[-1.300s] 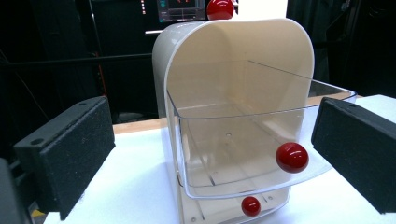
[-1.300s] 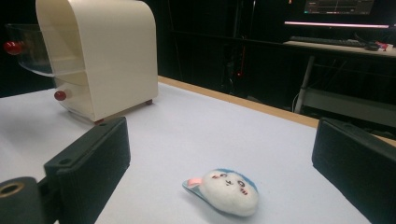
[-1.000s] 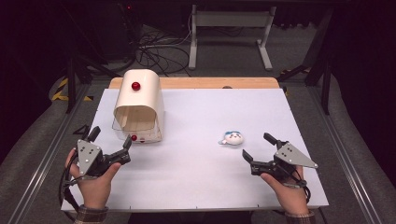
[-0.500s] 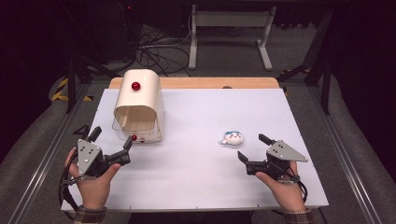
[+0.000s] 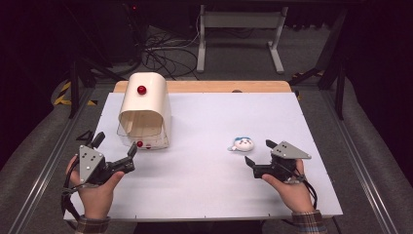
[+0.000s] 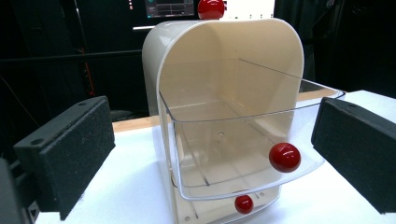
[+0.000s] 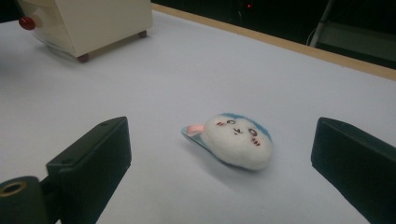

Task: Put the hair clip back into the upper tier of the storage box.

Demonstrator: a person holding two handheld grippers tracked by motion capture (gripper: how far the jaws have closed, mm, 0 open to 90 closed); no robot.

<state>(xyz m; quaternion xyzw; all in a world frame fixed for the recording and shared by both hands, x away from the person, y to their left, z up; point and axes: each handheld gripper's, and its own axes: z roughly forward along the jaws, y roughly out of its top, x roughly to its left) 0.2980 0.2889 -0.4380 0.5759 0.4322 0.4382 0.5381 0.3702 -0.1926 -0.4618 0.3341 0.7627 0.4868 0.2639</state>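
Plush toy (image 7: pixel 232 140), white with a blue back and a small drawn face, lies on the bench (image 5: pixel 204 185) just ahead of the right hand-held gripper (image 5: pixel 258 152), whose jaws stand wide and empty, framing it without touching; nothing lies between them. Left hand-held gripper (image 5: pixel 116 149) is likewise spread wide and holds nothing, pointed at the cream cabinet (image 5: pixel 144 109), which stands well to the left of the plush toy. From that cabinet a clear drawer (image 6: pixel 243 144) with a red knob (image 6: pixel 284 157) juts out; a second red knob (image 6: pixel 243 204) sits beneath, and a third (image 6: pixel 211 6) on top is cut off in the left gripper view; the drawer looks empty.
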